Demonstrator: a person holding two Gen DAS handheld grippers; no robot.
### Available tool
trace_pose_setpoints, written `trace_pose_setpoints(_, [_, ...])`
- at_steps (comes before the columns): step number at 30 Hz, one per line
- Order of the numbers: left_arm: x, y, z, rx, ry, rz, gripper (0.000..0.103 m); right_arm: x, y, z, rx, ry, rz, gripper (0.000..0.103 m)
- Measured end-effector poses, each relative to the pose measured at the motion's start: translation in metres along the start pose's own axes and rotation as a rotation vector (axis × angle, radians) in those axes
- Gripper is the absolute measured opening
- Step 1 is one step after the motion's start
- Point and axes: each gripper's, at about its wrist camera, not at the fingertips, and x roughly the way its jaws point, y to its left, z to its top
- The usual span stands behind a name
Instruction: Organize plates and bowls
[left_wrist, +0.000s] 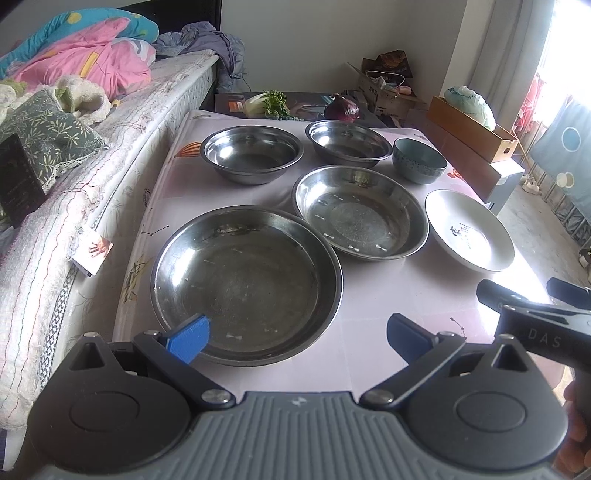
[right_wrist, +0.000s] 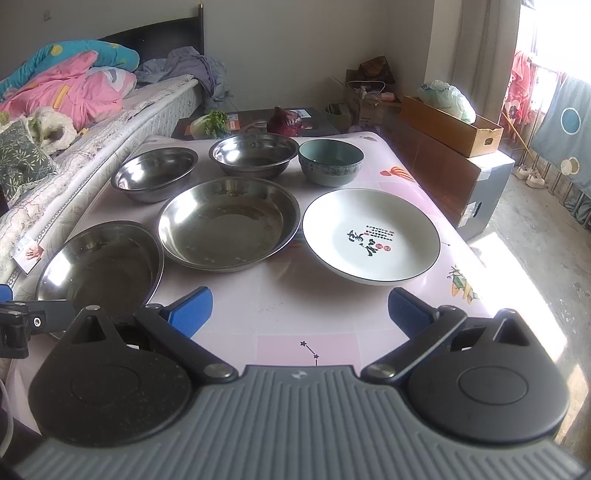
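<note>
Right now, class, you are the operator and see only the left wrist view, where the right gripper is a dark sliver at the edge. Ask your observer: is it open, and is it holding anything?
Observer: The right gripper is open and empty, above bare table.
Operator: What lies ahead of it?
Observer: The white plate, straight ahead and slightly to its right, untouched.
Operator: Glare blurs that plate for me. Is it plain?
Observer: No. It has black calligraphy with small red marks near its centre.

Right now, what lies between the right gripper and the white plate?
Nothing: in the right wrist view only bare pink tablecloth separates the right gripper, jaws open, from the white plate.
</note>
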Motion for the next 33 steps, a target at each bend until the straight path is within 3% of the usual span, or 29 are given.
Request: trace_pose_setpoints(33, [-0.011, 0.015, 0.0, -0.031, -0.004, 0.027, 0.103, -0.011, 0.022, 0.013, -0.061, -0.012, 0.029, 0.102])
